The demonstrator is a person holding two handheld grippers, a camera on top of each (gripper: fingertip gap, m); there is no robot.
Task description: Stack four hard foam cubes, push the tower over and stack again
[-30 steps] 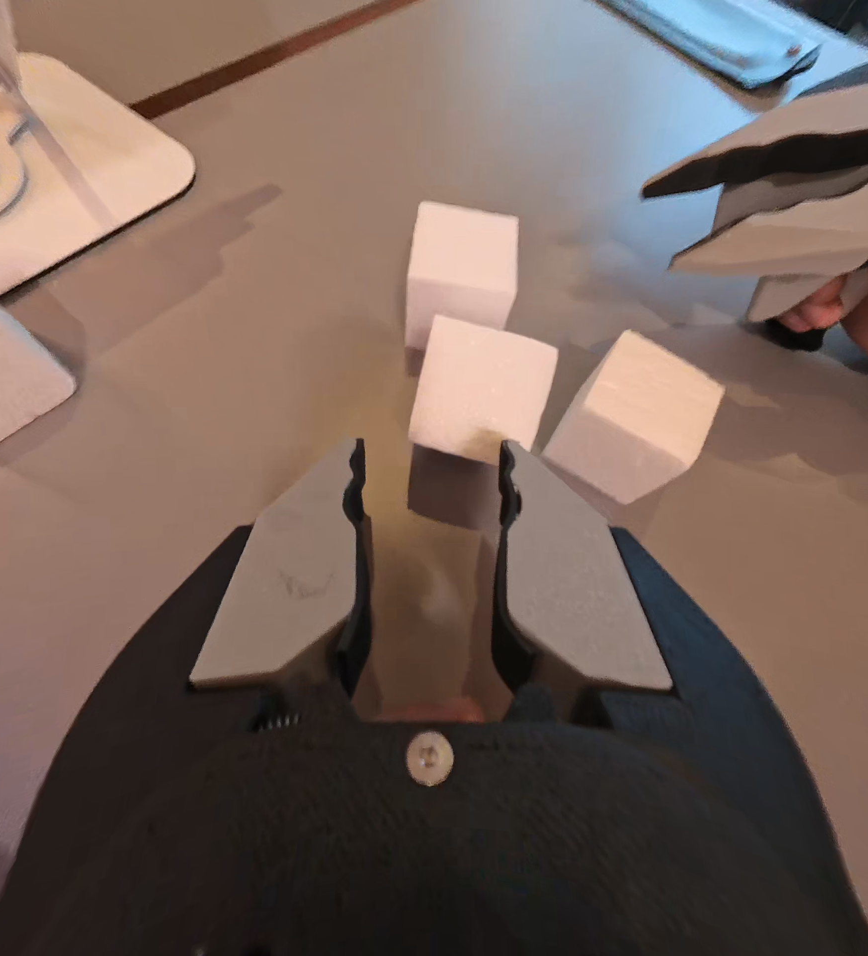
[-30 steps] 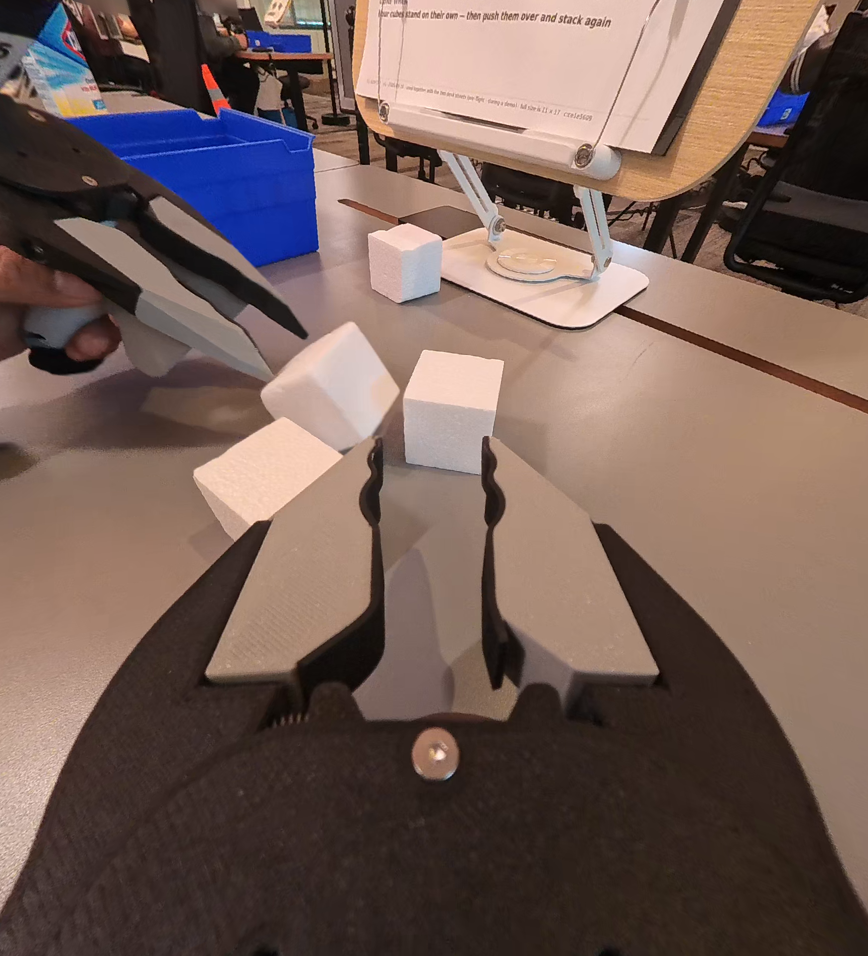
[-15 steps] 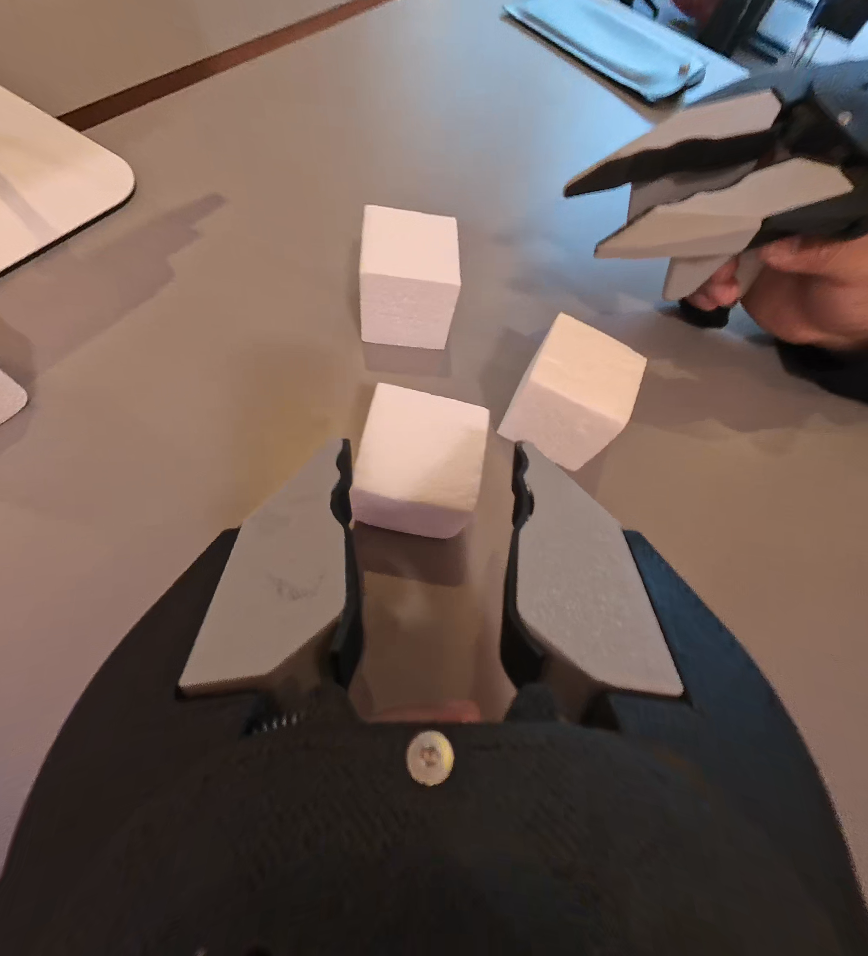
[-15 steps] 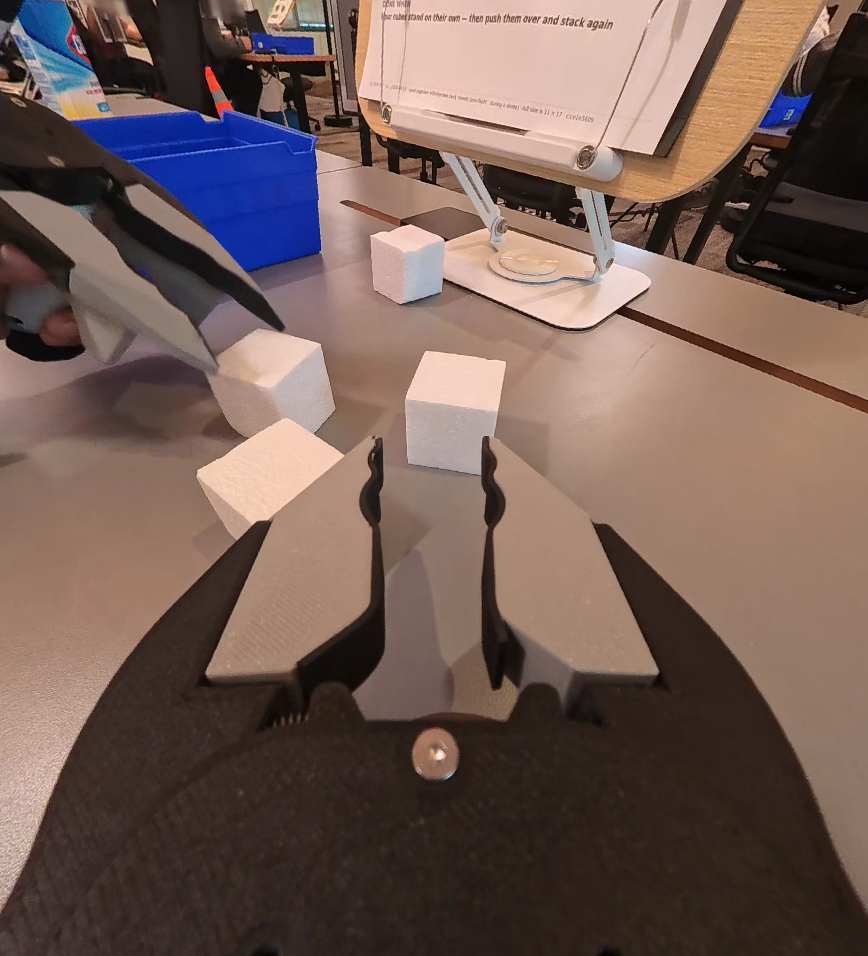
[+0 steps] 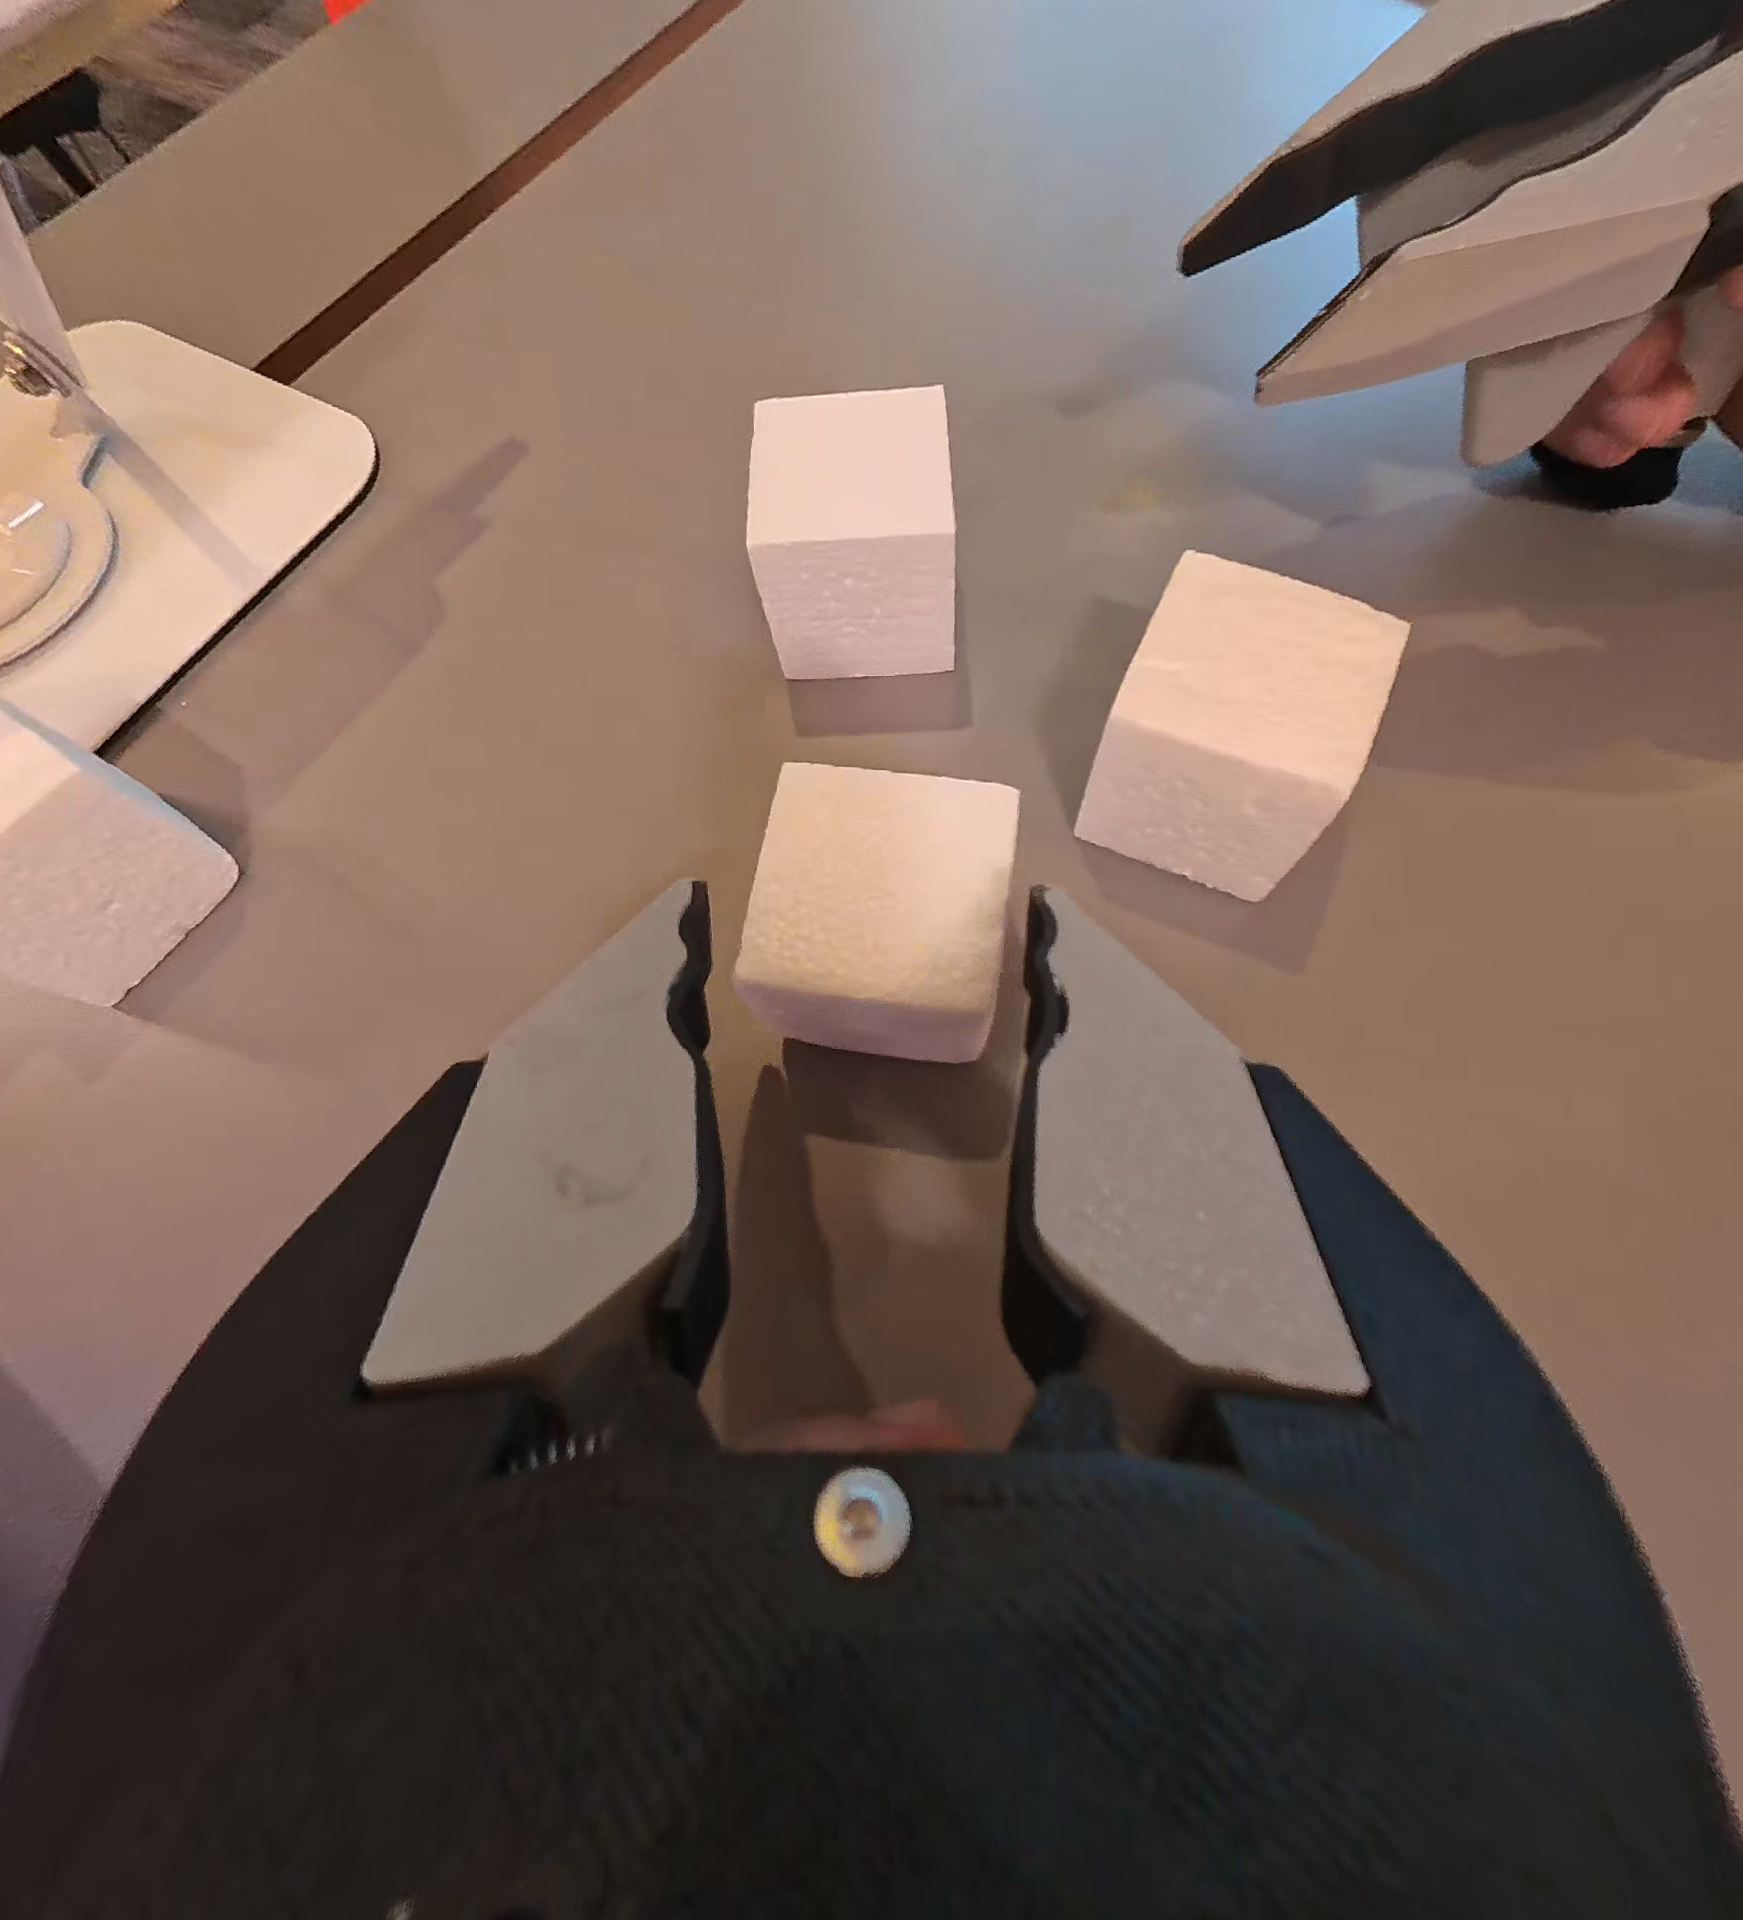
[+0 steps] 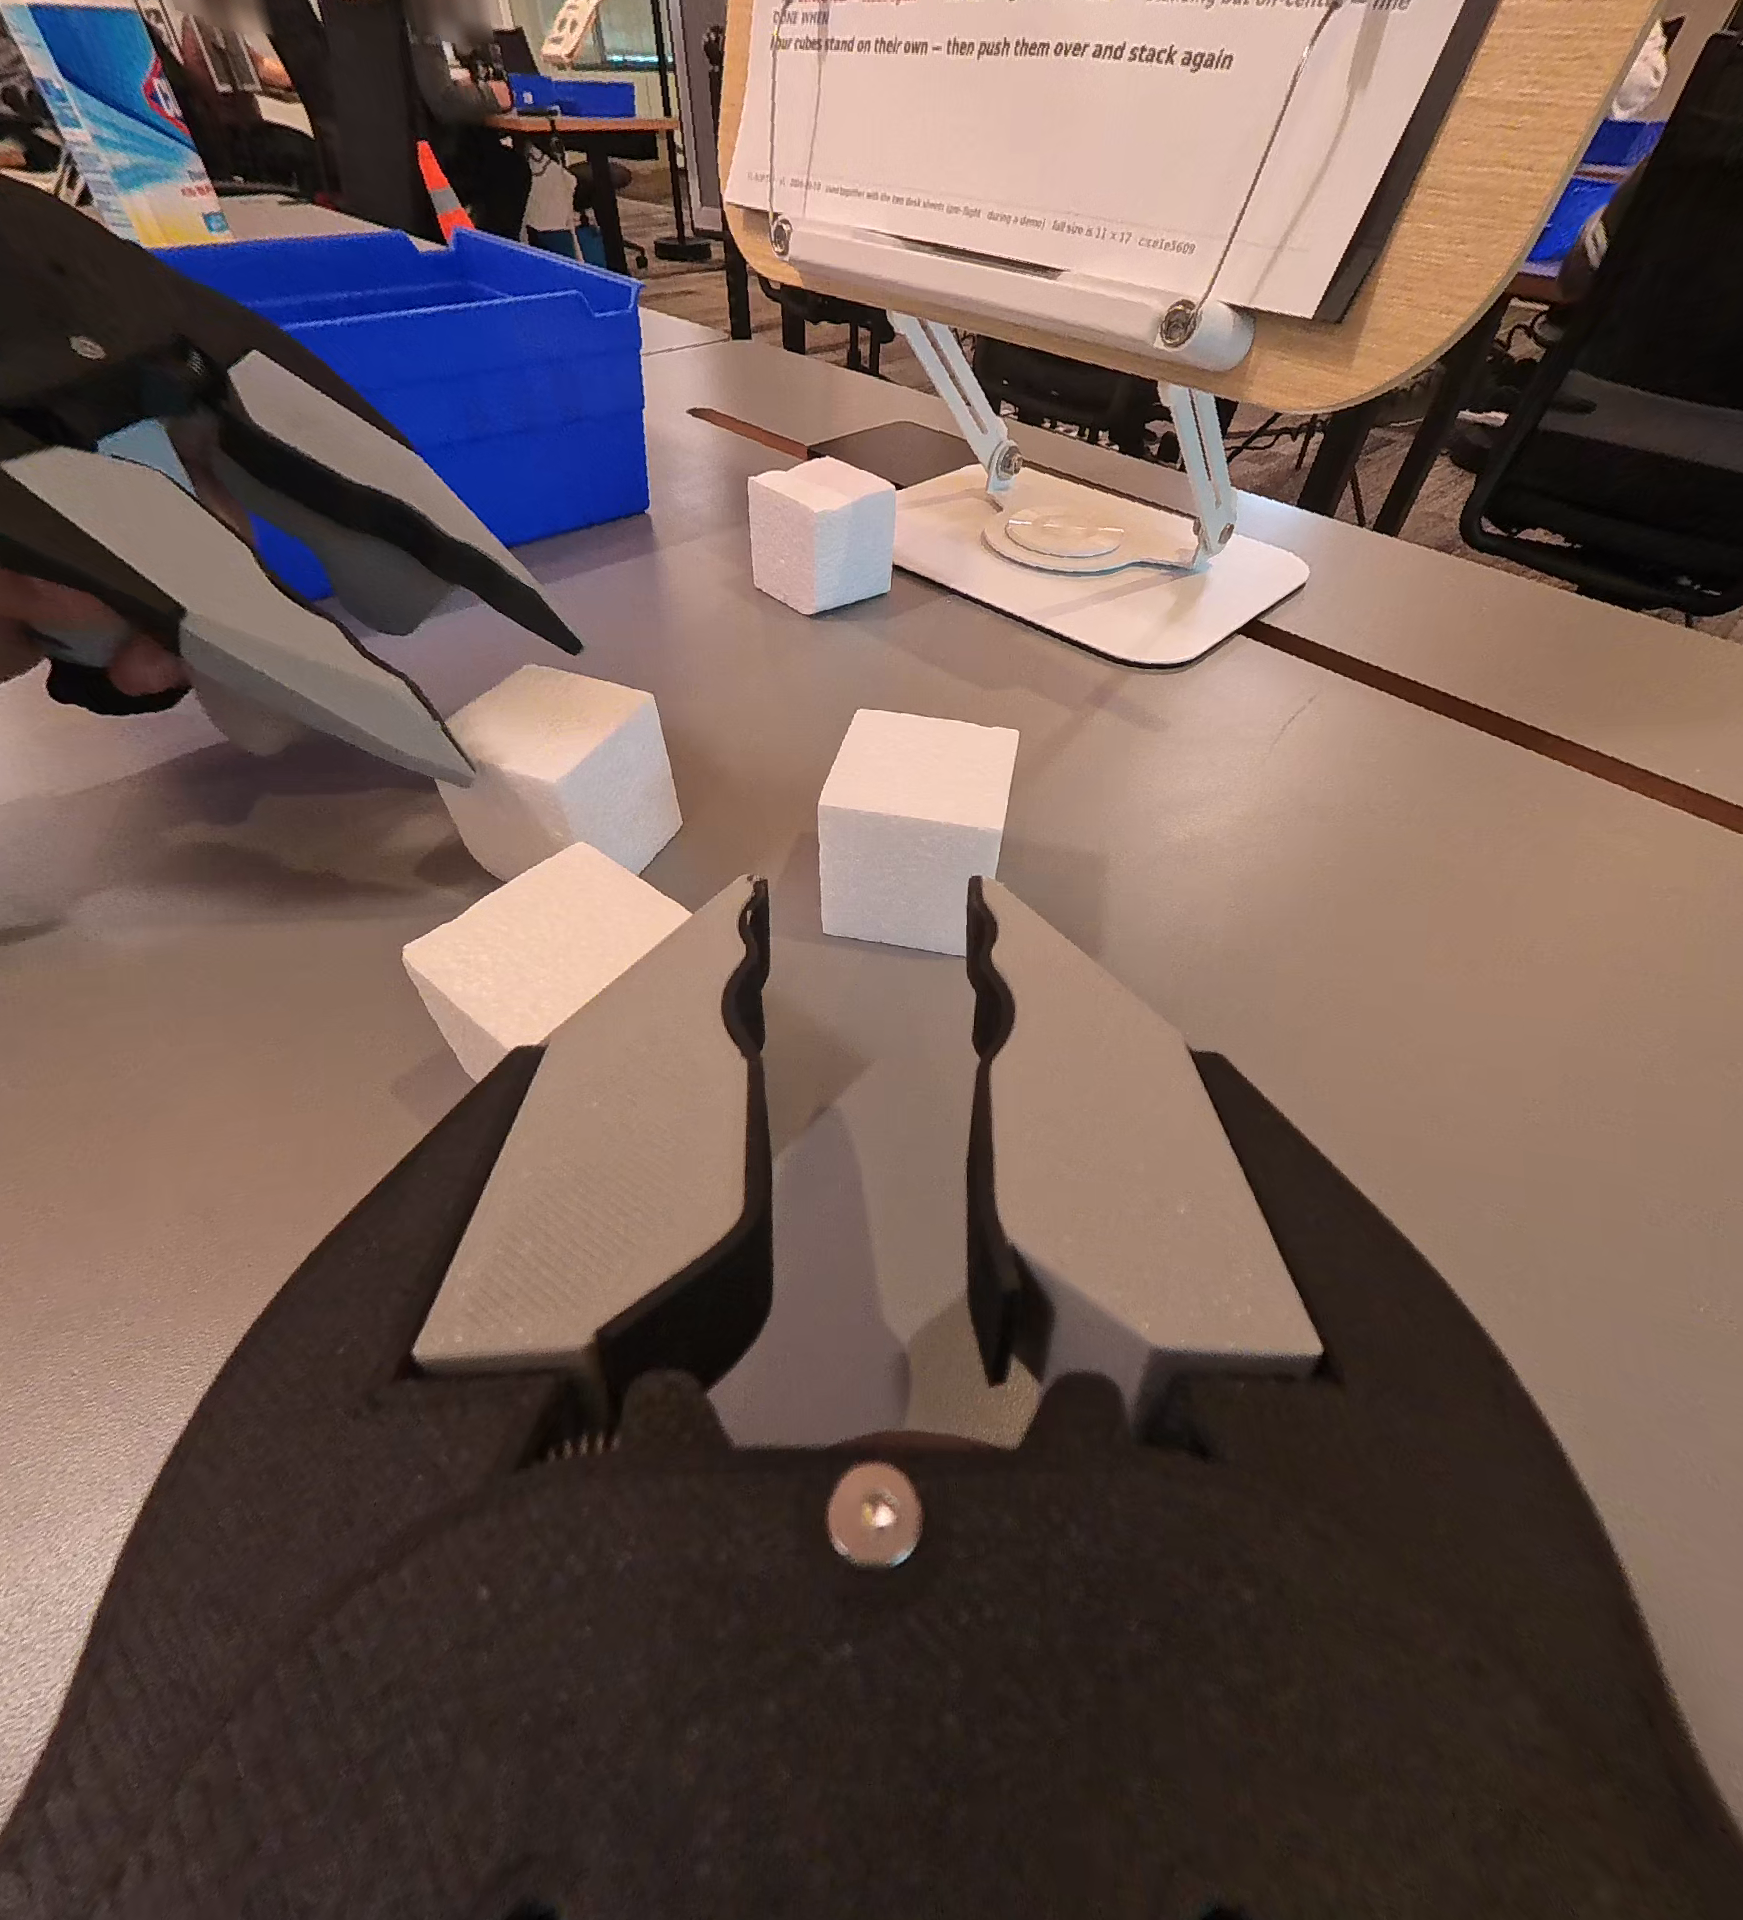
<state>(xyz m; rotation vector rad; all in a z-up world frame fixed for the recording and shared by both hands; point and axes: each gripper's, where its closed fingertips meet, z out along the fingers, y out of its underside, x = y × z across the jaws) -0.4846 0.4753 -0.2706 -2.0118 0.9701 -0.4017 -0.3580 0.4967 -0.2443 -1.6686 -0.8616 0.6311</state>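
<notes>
Four white foam cubes lie apart on the grey table (image 5: 1532, 1091), none stacked. My left gripper (image 5: 867, 925) is open, its fingertips on either side of the nearest cube (image 5: 882, 894), with small gaps showing. A second cube (image 5: 851, 530) stands beyond it, a third (image 5: 1241, 717) to the right, and a fourth (image 5: 46, 862) at far left by the stand. My right gripper (image 6: 867, 899) is open and empty, just short of a cube (image 6: 914, 826). In the right wrist view the left gripper (image 6: 519, 707) straddles its cube (image 6: 586, 769), beside another cube (image 6: 545, 956).
A document stand with a white base (image 6: 1158, 592) holds a sheet at the back; one cube (image 6: 820, 535) sits against it. Blue bins (image 6: 493, 395) stand at the back left. Office chairs are beyond the table. The right gripper (image 5: 1469, 208) hovers at the left view's upper right.
The cube that was tumbling by the left gripper has settled flat on the table. My left gripper has moved in, so its open fingers now flank it. The right gripper has stayed put.
</notes>
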